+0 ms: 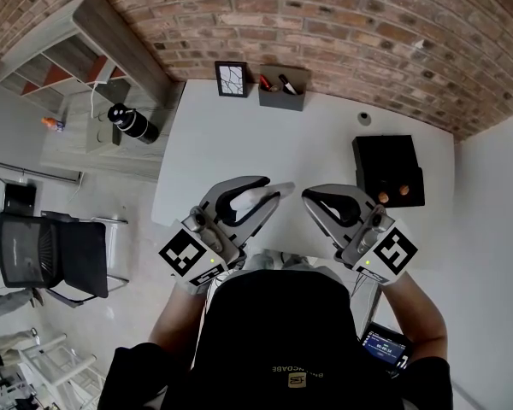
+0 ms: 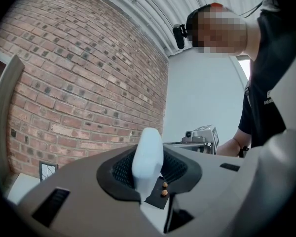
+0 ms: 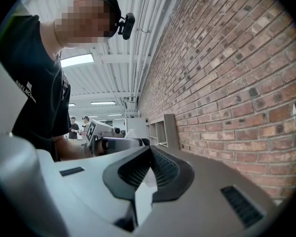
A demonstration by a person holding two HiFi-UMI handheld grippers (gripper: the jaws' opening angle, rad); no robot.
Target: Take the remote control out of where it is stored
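my left gripper [image 1: 278, 188] sits just left of the middle of the head view, level above the near edge of the white table [image 1: 239, 135]. its pads are clamped on the remote control [image 2: 148, 154], a slim white piece with a rounded top. it stands upright between them in the centre of the left gripper view, rising above the jaws against the brick wall [image 2: 79, 83]. my right gripper [image 1: 309, 197] is just right of centre, its tips near the left one's but apart from them. its jaws are drawn together with nothing between, only a thin sliver of white table showing. at the top centre, against the wall, a grey holder [image 1: 282, 99] has 2 things in it, 1 red and 1 black, beside a small framed picture [image 1: 231, 79]. a black box [image 1: 389, 165] lies at the right of the table.
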